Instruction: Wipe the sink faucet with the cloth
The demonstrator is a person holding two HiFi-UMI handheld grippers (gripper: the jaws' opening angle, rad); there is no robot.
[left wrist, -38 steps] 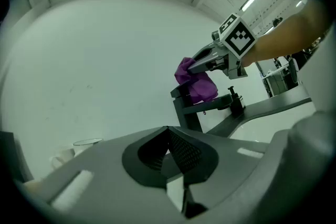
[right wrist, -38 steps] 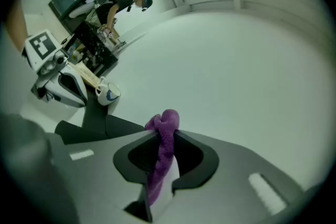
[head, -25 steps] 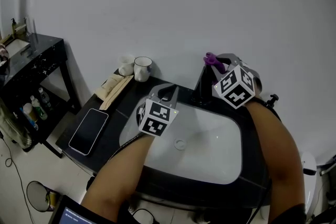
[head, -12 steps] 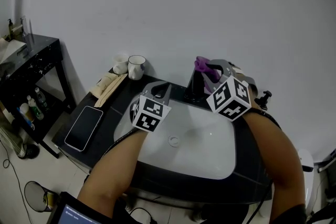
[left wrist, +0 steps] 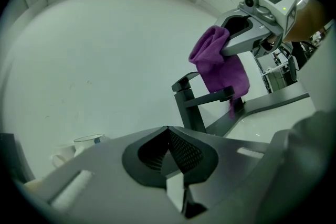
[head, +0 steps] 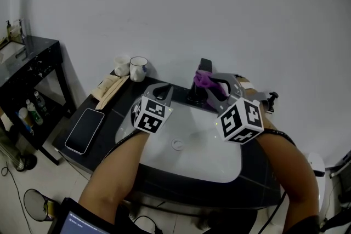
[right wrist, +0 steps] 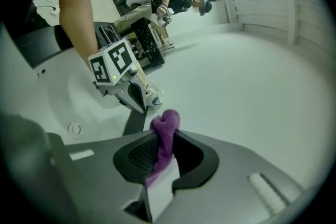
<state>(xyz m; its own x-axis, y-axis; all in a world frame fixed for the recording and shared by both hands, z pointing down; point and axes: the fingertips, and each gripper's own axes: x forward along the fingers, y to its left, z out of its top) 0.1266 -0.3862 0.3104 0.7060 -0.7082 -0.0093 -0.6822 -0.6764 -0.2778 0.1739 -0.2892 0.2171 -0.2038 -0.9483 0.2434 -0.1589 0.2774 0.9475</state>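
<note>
A black faucet [head: 196, 97] stands at the back of the white sink basin [head: 211, 153]. My right gripper [head: 208, 83] is shut on a purple cloth [head: 202, 78], which lies against the faucet's top. The left gripper view shows the cloth [left wrist: 219, 64] draped over the spout [left wrist: 210, 98], hanging from the right gripper [left wrist: 230, 45]. In the right gripper view the cloth [right wrist: 164, 131] is pinched between the jaws. My left gripper [head: 163, 90] is shut on nothing and hovers over the basin's left rim, left of the faucet [left wrist: 187, 105].
Two white cups [head: 138, 69] stand at the back left of the dark counter. Wooden sticks on a light cloth [head: 109, 86] and a phone [head: 83, 130] lie left of the basin. A black side table [head: 30, 63] stands far left. The wall is close behind the faucet.
My right gripper has come down and toward the left with the purple cloth, from above the faucet onto its top. The left gripper stayed beside the basin's left rim.
</note>
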